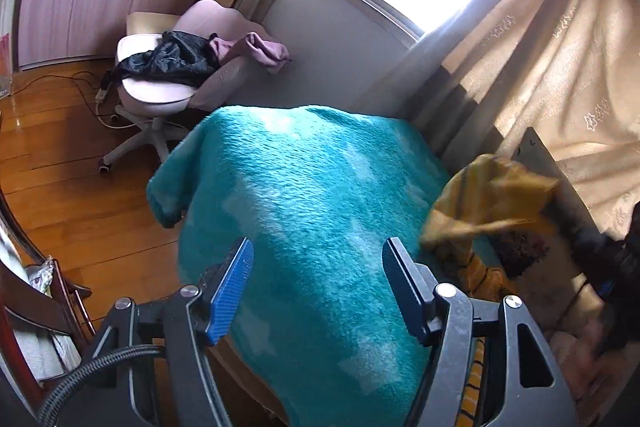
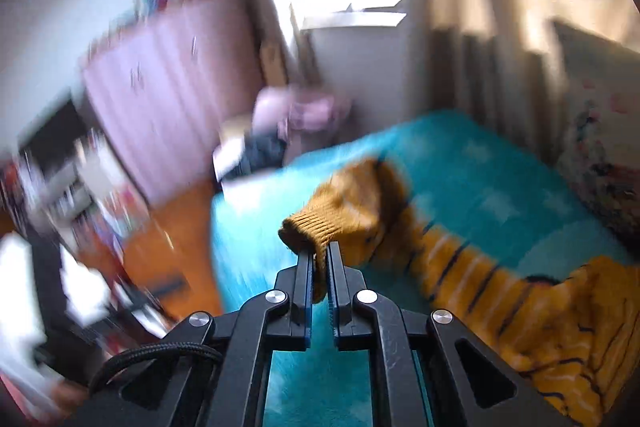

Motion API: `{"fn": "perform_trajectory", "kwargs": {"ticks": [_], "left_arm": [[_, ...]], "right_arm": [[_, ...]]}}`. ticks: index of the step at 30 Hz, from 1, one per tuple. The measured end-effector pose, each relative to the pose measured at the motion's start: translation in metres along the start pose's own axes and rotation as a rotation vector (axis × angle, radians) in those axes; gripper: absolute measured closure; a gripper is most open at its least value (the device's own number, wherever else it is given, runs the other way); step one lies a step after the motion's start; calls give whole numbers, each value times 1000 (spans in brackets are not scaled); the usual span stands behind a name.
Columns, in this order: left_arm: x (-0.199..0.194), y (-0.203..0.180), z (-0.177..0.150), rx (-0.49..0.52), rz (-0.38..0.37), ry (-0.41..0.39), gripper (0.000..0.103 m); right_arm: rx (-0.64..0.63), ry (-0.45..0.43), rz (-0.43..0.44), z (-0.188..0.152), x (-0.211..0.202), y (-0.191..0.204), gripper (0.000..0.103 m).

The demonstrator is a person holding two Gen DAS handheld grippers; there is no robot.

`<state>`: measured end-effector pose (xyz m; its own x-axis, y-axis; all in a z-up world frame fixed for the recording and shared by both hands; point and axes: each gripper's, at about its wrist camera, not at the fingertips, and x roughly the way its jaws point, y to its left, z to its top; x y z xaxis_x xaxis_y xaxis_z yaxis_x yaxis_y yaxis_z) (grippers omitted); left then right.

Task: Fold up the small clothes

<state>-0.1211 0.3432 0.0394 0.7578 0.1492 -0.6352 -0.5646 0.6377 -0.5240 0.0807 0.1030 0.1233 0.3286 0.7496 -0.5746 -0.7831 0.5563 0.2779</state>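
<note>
A small mustard-yellow knit sweater [image 2: 520, 307] with dark and white stripes lies on a teal fuzzy blanket [image 2: 480, 179]. My right gripper [image 2: 319, 257] is shut on the ribbed cuff [image 2: 308, 227] of one sleeve and holds it up above the blanket; this view is motion-blurred. In the left wrist view the sweater [image 1: 492, 195] shows blurred at the right, lifted over the blanket [image 1: 304, 195]. My left gripper [image 1: 318, 259] is open and empty above the blanket, left of the sweater.
A pink swivel chair [image 1: 160, 87] with dark and pink clothes stands on the wood floor [image 1: 60, 167] beyond the blanket's far left. Beige curtains [image 1: 540, 67] and a window are at the back right. A dark wooden chair [image 1: 48, 307] is at the left edge.
</note>
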Motion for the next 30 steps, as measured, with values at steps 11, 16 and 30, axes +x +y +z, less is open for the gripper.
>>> {"fn": "perform_trajectory", "kwargs": {"ticks": [11,16,30], "left_arm": [[16,-69,-21,142,-155,97,37],[26,-115,-39,247,-201,155,36],[89,-245,-86,451,-357,274,32]], "right_arm": [[414,-333,-359,-20,-236,-193,98],[610,-266,-576,-111,-291,-277,98],[552,-119,-480,-156,-271,-286,50]]}}
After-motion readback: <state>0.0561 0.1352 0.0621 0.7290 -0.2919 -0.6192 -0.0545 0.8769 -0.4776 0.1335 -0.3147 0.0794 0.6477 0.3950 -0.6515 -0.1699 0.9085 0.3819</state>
